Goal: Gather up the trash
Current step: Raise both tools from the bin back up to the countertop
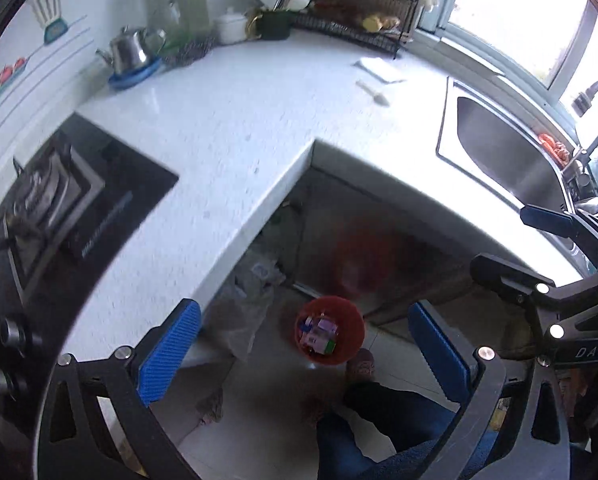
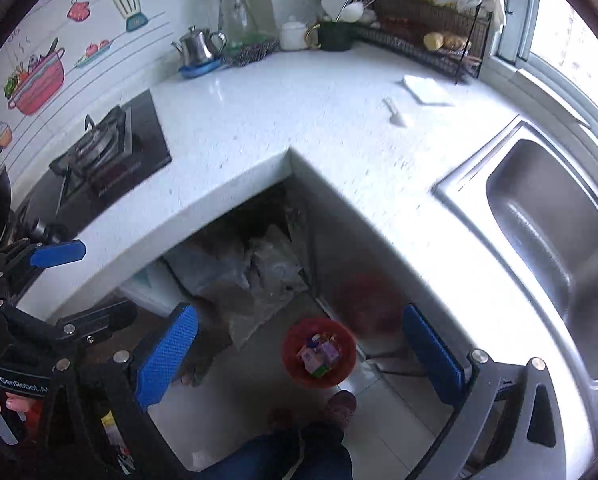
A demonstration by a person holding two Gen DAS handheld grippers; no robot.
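The left gripper (image 1: 305,354) and right gripper (image 2: 299,354) are showing bumpy blue pads, black frames and shiny silver screws. The person is wearing blue jeans (image 1: 379,432).

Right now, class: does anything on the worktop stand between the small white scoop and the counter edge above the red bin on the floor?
Nothing visible does. The white scoop lies alone on the bare worktop; the white pad sits behind it, toward the rack. The red bin stands open on the floor, already holding cartons. Both grippers are open and empty.
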